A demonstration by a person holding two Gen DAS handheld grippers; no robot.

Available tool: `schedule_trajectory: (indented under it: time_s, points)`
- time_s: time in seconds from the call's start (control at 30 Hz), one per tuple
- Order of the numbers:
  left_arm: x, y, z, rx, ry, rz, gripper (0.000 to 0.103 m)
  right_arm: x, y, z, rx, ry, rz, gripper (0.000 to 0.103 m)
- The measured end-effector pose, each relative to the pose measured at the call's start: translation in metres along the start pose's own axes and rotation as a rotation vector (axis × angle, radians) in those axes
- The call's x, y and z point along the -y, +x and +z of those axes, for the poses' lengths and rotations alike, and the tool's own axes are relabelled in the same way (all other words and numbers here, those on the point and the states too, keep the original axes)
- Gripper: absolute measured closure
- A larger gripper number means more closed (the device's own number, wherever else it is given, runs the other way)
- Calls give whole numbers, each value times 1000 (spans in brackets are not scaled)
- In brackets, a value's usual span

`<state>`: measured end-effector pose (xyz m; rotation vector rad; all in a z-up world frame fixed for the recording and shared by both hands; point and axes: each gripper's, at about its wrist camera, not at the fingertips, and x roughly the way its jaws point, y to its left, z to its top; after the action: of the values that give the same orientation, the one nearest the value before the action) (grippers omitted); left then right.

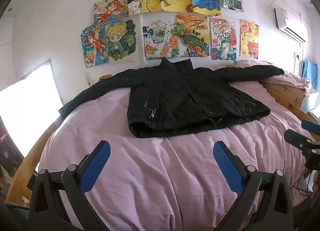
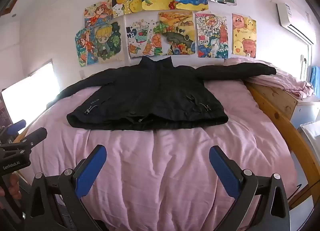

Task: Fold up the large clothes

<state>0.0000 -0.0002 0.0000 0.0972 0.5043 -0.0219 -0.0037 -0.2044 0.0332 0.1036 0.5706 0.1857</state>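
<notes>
the black jacket (image 1: 180, 99) lies flat on the pink bed cover (image 1: 160, 171), sleeves spread, collar toward the wall; left gripper (image 1: 161, 149) and right gripper (image 2: 158, 153) hover near its hem, both wide open, holding nothing

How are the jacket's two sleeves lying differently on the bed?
The left sleeve slopes down toward the bed's edge by the bright window, while the right sleeve stretches out nearly straight. The right sleeve's cuff rests on a bunched pink blanket; the left sleeve's end can't be seen clearly. Both are black and spread away from the jacket.
</notes>
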Motion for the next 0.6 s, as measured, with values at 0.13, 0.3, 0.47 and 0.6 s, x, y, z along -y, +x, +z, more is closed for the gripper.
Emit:
schedule_trajectory:
  time_s: [0.13, 0.3, 0.47, 0.6]
  points:
    - [0, 0, 0, 1, -1, -1, 2, 1, 0, 0, -2, 4, 0, 0]
    - [0, 0, 0, 2, 1, -1, 2, 3, -2, 0, 2, 3, -1, 0]
    - [-1, 1, 0, 1, 1, 0, 2, 2, 1, 0, -7, 3, -2, 0]
    - [0, 0, 0, 2, 2, 3, 2, 2, 1, 0, -9, 3, -2, 0]
